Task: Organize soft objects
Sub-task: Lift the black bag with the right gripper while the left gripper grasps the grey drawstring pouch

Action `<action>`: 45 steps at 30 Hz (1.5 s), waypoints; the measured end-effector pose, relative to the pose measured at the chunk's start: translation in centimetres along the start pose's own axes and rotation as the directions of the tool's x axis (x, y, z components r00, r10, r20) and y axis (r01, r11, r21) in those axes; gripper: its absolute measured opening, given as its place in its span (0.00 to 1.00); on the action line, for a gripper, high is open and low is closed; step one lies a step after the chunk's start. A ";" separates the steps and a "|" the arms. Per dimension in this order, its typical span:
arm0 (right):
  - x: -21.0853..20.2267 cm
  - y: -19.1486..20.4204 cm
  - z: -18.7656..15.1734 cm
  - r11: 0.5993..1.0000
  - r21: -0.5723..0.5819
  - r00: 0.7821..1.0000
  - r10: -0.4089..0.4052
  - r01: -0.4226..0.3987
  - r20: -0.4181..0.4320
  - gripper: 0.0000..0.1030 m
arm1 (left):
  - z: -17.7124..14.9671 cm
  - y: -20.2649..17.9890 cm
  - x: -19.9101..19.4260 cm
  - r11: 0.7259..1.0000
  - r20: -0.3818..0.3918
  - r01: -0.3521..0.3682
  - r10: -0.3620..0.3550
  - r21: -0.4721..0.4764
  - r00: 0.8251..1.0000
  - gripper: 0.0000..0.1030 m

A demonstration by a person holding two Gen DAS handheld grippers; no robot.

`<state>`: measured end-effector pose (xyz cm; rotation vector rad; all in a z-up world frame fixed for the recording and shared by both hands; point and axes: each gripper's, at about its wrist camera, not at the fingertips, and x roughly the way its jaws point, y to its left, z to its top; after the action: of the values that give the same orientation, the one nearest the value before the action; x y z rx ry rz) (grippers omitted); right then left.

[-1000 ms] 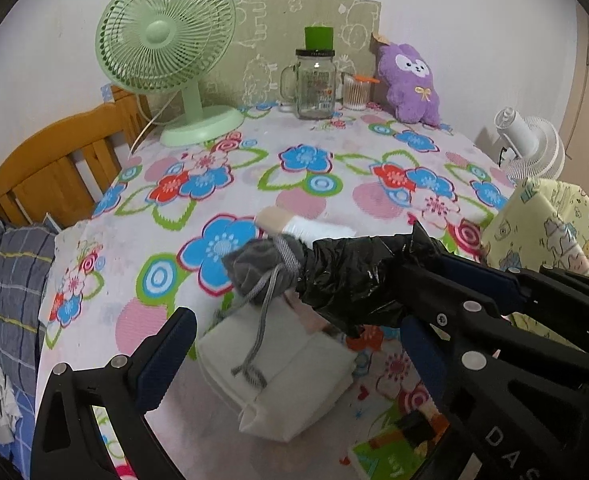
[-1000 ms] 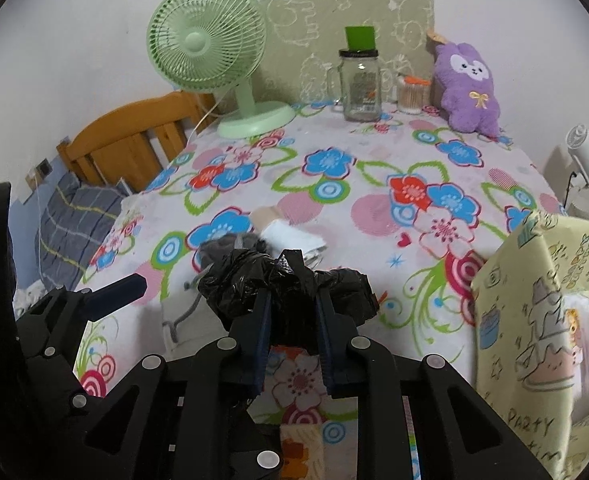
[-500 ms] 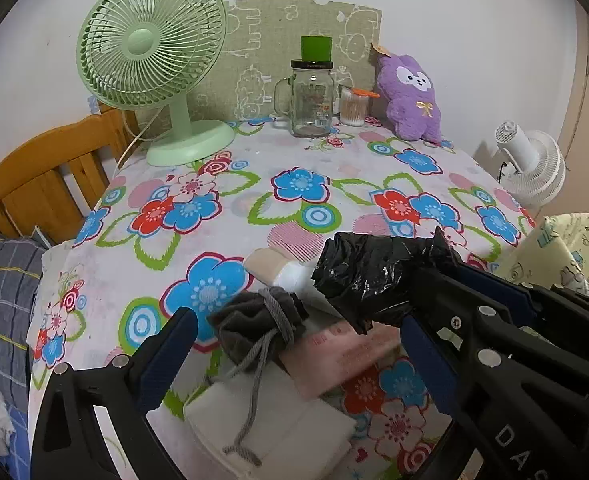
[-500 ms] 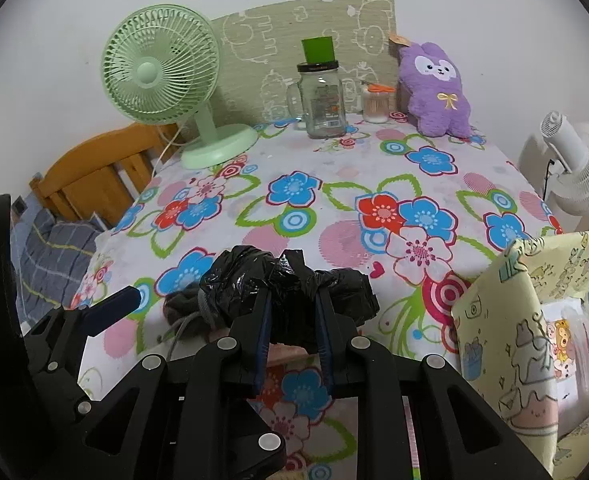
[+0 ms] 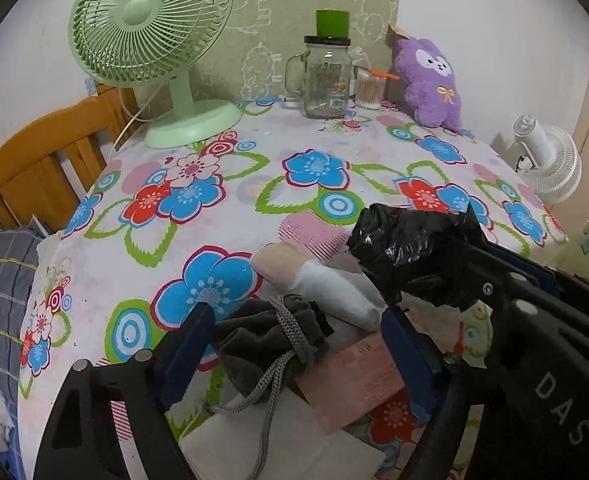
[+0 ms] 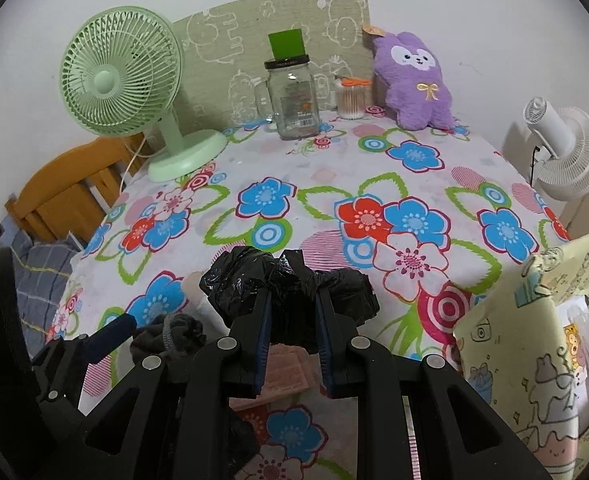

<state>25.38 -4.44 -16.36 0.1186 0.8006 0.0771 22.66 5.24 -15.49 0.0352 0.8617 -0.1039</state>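
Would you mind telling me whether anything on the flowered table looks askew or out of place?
Yes: near the front edge, the grey drawstring pouch, a white roll, a pink card and a white cloth lie overlapping in a loose heap, nothing squared up. The fan, jar and plush stand upright.

On the bench (image 6: 326,168) ahead of me, a desk fan (image 6: 122,92) stands at the back left, a glass jar (image 6: 294,98) at the back centre, a small tub of cotton swabs (image 6: 350,100) just to its right, and a plush toy (image 6: 414,80) at the back right. Near me lie a drawstring pouch (image 5: 270,332), a rolled sock (image 5: 318,280) behind it, and a folded cloth (image 5: 278,440) underneath. A chair (image 5: 42,160) stands left of the bench, a box (image 6: 542,344) at my right.
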 end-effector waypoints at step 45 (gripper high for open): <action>-4.0 1.2 -0.6 0.998 -0.057 0.999 0.031 -0.029 0.039 0.23 | -0.2 -0.1 -5.2 1.000 0.093 -0.006 0.008 -0.020 0.996 0.38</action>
<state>22.15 -3.63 -13.79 0.0789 0.7561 0.1250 19.08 5.59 -11.67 0.0150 0.7696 -0.0902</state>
